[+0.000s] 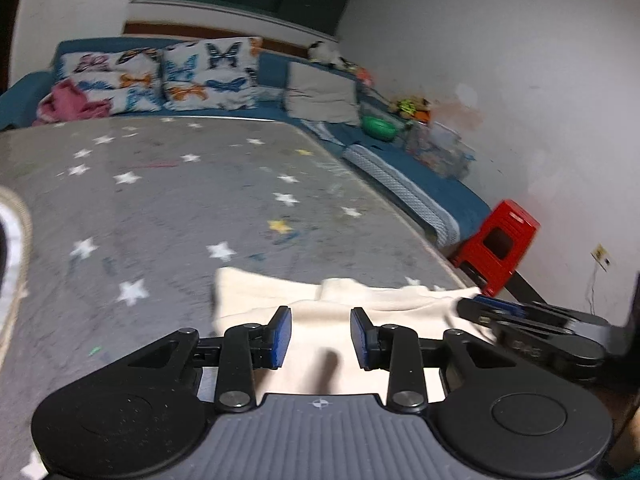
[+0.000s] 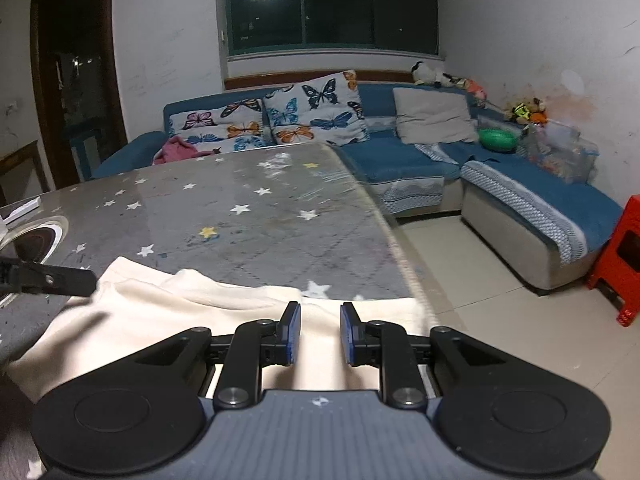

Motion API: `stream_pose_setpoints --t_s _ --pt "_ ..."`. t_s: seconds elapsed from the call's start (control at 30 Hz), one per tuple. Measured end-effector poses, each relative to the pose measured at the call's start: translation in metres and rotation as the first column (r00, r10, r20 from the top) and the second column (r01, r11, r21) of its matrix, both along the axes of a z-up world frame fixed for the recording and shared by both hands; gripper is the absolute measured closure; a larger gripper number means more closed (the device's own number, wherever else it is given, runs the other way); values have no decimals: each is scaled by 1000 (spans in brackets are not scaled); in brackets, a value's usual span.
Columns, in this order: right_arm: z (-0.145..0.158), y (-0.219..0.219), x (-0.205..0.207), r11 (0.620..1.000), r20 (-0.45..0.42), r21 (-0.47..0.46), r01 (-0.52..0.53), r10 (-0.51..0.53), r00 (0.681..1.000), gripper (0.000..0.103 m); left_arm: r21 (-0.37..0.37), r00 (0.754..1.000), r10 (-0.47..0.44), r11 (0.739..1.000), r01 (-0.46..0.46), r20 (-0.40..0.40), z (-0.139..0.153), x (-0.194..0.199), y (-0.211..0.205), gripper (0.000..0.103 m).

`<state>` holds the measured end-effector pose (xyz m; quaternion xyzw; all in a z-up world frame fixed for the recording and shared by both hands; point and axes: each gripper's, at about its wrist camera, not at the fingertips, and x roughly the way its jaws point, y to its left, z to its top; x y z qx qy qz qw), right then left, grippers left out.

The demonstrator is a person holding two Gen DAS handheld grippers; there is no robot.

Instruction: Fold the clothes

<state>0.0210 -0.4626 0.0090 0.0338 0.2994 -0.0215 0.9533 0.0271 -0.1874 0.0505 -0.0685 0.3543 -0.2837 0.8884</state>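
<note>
A cream garment [image 1: 320, 320] lies at the near edge of the grey star-patterned table [image 1: 180, 208]. My left gripper [image 1: 320, 336] is open, its blue pads [image 1: 282, 336] apart just above the cloth. In the right wrist view the same garment [image 2: 160, 312] spreads left and under my right gripper [image 2: 320, 332], which is open over the cloth's right part near the table's edge. The right gripper shows at the right of the left wrist view [image 1: 520, 316]; the left gripper's finger shows at the left of the right wrist view [image 2: 52, 280].
A blue corner sofa [image 2: 400, 156] with butterfly cushions [image 2: 316, 112] and a grey cushion [image 2: 432, 116] stands behind the table. A red plastic stool [image 2: 624, 264] is on the tiled floor at right. A round object [image 2: 36, 240] sits on the table's left.
</note>
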Motion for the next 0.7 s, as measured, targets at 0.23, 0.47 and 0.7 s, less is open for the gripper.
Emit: stream_pose_setpoints --t_s 0.23,0.47,0.7 --pt "-14 5 13 1000 -43 -4 4 -4 999 83 30 999 -23 999 24 -34 -15 20 -29 69" --pt "-7 2 -1 1000 -28 -17 -8 7 1000 81 46 999 -16 999 18 -48 -24 22 -31 69" --pt "8 4 -50 999 -3 -23 -36 36 999 77 37 998 -65 997 65 -10 -13 -12 -22 67"
